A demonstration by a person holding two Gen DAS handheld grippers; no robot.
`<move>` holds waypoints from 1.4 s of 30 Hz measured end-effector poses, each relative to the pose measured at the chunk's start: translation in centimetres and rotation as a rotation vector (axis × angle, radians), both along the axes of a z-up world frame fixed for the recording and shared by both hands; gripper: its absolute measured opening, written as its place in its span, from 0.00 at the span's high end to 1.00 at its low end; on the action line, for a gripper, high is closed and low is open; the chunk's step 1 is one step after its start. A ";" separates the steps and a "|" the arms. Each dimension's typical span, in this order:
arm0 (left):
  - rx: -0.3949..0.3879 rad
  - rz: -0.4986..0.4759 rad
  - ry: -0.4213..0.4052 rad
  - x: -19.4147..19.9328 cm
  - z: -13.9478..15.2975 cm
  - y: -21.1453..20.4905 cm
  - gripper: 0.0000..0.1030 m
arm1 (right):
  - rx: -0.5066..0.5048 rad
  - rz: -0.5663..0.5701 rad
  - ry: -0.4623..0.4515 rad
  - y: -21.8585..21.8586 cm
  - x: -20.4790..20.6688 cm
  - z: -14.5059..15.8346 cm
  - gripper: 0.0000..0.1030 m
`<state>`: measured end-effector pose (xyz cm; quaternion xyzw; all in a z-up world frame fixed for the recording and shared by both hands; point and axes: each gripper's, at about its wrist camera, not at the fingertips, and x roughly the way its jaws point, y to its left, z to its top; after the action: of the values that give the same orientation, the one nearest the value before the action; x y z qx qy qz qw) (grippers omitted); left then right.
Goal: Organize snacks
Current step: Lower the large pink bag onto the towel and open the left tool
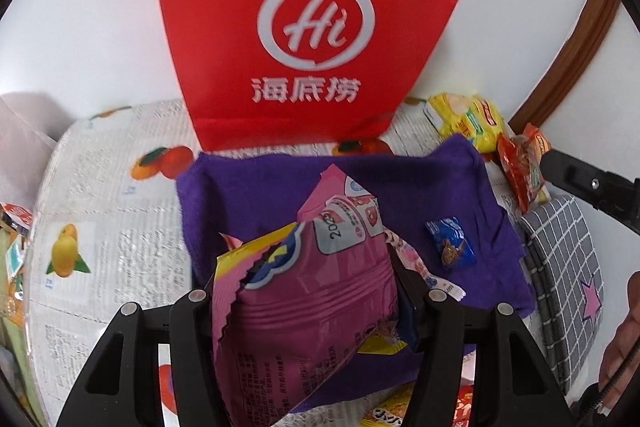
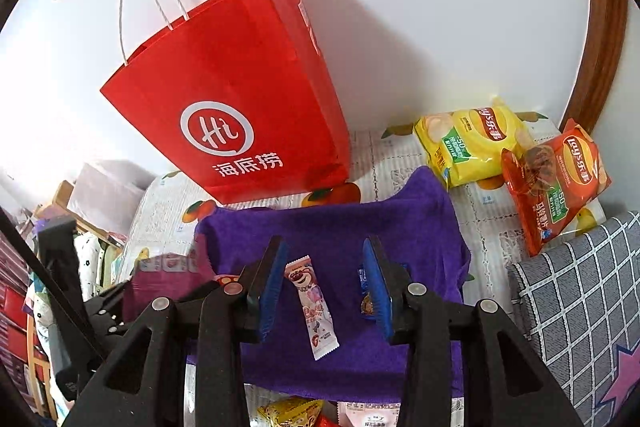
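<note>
The left gripper (image 1: 308, 291) has its jaws closed tight on a pink snack packet (image 1: 304, 307), which fills the gap between them and sticks out forward, lifted clear of the purple cloth (image 1: 256, 195) beneath. Just right of those jaws, a small blue candy wrapper (image 1: 450, 243) lies flat on the cloth. The right gripper (image 2: 326, 291) hangs with its jaws spread wide and nothing held; a long pink-and-white strawberry-bear candy (image 2: 314, 307) lies on the purple cloth (image 2: 340, 227) between the jaws, touching neither blue pad. The blue wrapper sits just against the inside of the right-hand jaw, partly hidden by it. Ahead of both pairs of jaws, a red paper bag (image 2: 240, 107) with white twisted handles stands upright on the desk (image 2: 168, 211), which wears a fruit-print cover. Forward and to the right of the open jaws lie a yellow Lay's chip bag (image 2: 472, 147) and, overlapping its edge, an orange Lay's chip bag (image 2: 556, 183).
</note>
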<state>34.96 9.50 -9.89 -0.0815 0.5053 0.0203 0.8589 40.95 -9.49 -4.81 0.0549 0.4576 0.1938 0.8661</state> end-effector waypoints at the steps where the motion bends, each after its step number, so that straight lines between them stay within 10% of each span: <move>1: -0.004 -0.004 0.011 0.1 -0.2 -0.1 0.43 | -0.002 0.000 0.002 0.0 0.0 -0.1 0.61; 42: -0.030 -0.016 0.058 0.2 -0.3 0.1 0.31 | -0.057 0.036 -0.015 1.2 -0.5 -0.2 0.58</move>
<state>35.14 9.64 -10.22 -0.0898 0.5307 0.0084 0.8427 40.48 -8.28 -5.04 0.0206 0.4574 0.1968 0.8670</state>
